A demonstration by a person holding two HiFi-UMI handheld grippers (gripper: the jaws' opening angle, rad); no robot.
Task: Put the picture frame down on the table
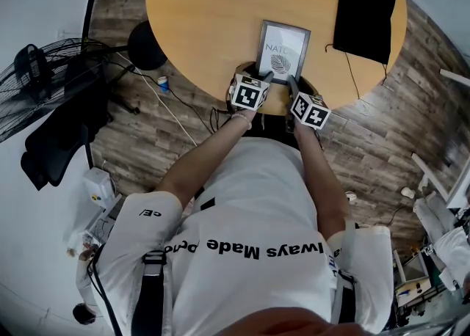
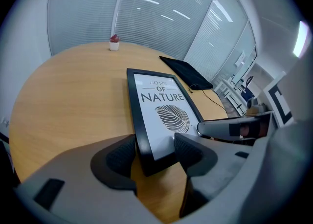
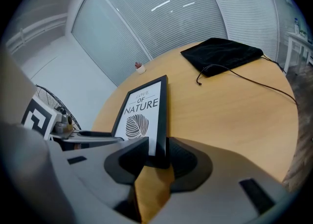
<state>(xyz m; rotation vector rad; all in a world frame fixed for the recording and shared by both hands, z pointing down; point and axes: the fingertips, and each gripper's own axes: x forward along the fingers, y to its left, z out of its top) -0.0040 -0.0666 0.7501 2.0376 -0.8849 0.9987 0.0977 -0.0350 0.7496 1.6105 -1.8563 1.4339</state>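
Outstretched arms (image 1: 209, 155) are reaching over the round table (image 1: 198, 26), where the picture frame (image 1: 283, 50) is lying nearly flat, face up, beside the closest rim. The left gripper (image 2: 154, 145) and right gripper (image 3: 157, 155) are each pinching one near corner, pads pressing it, probably to steady it level for setting down.

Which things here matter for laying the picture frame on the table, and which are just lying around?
In the job: picture frame, table, left tool, right tool.
Lying about: black pouch, small potted plant, fan.
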